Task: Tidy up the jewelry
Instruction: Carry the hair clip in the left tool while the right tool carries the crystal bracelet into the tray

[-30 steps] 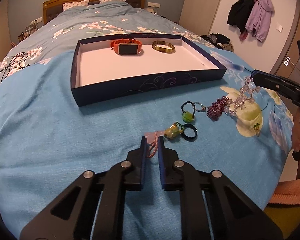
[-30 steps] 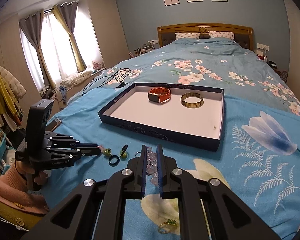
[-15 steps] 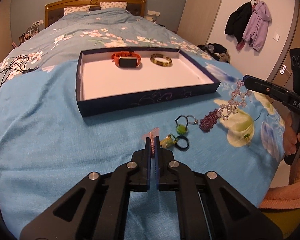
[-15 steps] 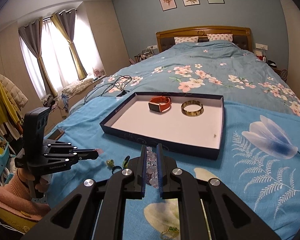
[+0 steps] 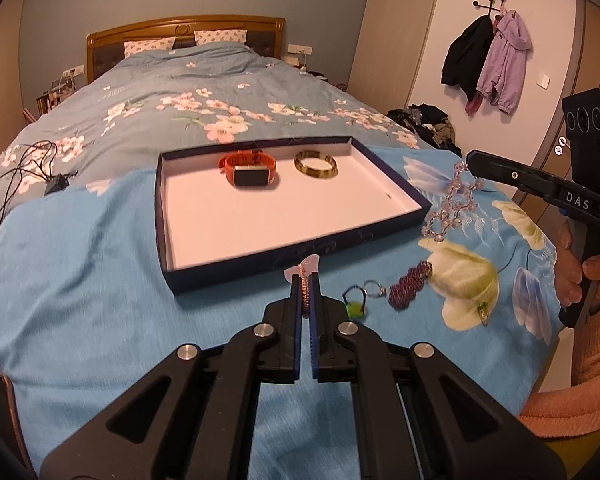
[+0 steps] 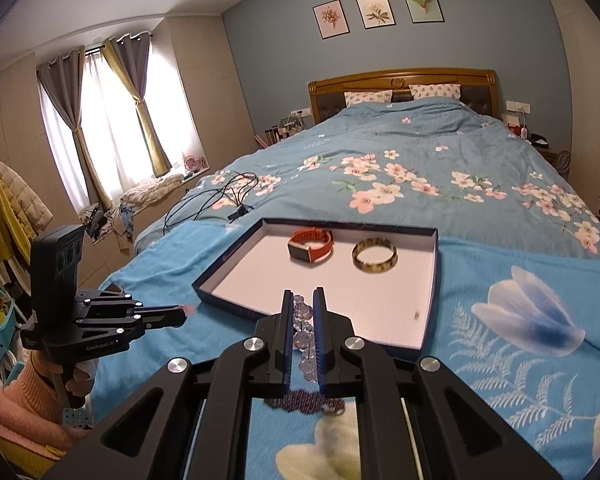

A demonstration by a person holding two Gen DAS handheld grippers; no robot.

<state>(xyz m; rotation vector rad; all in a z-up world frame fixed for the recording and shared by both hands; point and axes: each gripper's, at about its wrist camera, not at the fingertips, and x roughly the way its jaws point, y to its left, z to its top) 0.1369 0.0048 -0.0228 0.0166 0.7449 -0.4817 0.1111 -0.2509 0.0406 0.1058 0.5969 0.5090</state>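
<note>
Blue floral bedspread [image 5: 100,280] fills the foreground, wooden headboard [image 6: 400,80] beyond with two dotted pillows [image 6: 368,98] against it. Three framed flower prints [image 6: 376,10] hang on the blue wall. Curtains [image 6: 100,120] tied back at the bright window. Black cables [image 5: 24,168] trail across the bed's left side. A black coat [image 5: 466,60] and a purple jacket [image 5: 504,60] hang on wall hooks

Your right gripper [image 6: 302,312] clamps a clear bead necklace [image 6: 303,336] just before the tray [image 6: 430,304], where a watch [image 6: 311,245] and bangle [image 6: 375,255] lie side by side.
</note>
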